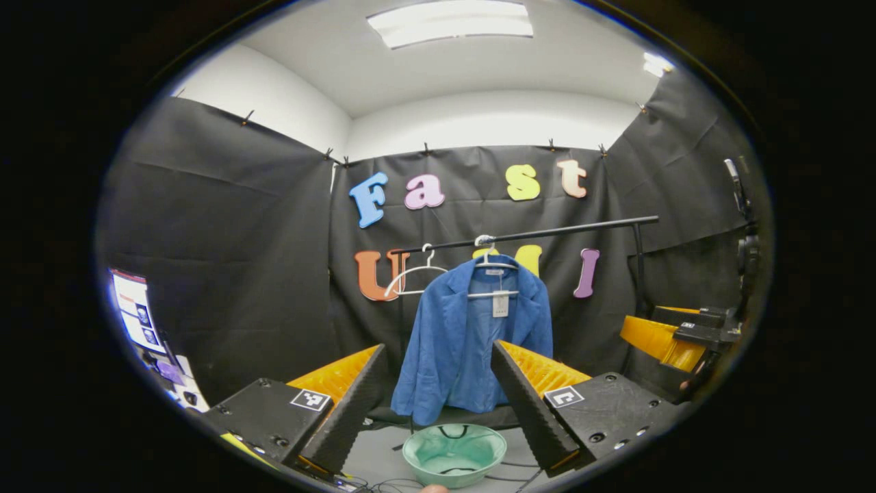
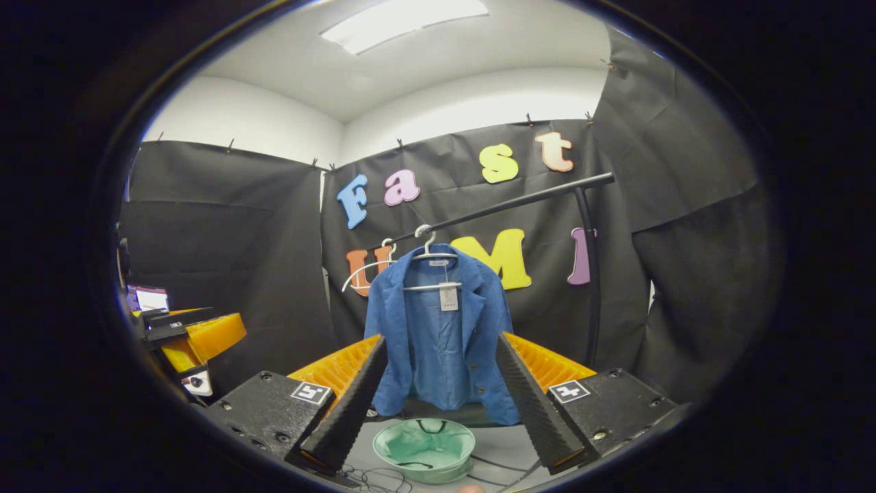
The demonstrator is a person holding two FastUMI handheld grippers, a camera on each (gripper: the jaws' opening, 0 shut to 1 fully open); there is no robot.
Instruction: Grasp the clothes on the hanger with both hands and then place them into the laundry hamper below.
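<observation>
A jacket (image 1: 472, 335) is hanging on a hanger (image 1: 489, 263) from a rail (image 1: 527, 234) that is running across in front of the booth's back wall, with a second, bare hanger (image 1: 414, 274) hanging on the rail just to its left. The laundry hamper (image 1: 454, 453) is sitting on the floor below and in front of the jacket. Both grippers are standing well apart from the jacket, the left gripper (image 1: 445, 404) to the left of the right gripper (image 2: 434, 400), each with its fingers spread wide and framing the jacket and hamper in its own view.

Grey floor (image 1: 383, 457) — green hamper (image 1: 454, 453), loose cables (image 1: 510, 472) on it.
</observation>
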